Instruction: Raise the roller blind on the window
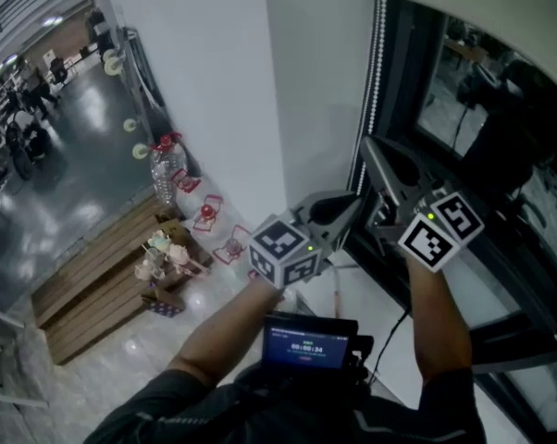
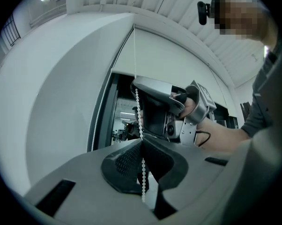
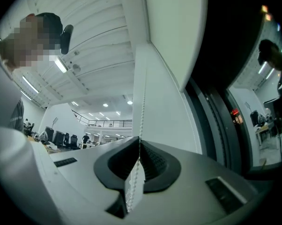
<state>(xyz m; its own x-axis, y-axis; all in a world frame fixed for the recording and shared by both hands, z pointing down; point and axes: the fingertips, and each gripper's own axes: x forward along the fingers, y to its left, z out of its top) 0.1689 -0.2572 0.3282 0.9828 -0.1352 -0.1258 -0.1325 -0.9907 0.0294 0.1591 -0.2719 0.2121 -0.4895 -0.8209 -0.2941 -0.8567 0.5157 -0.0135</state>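
Bead chain of roller blind, hanging at left frame of window: left gripper clamped on it below, right gripper clamped above, apparently staggered for hand-over-hand hauling.

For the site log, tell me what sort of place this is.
Probably a large open-plan office building: a tall window with a blind's bead chain, desks and chairs under ceiling lights, and a wide polished hall floor.
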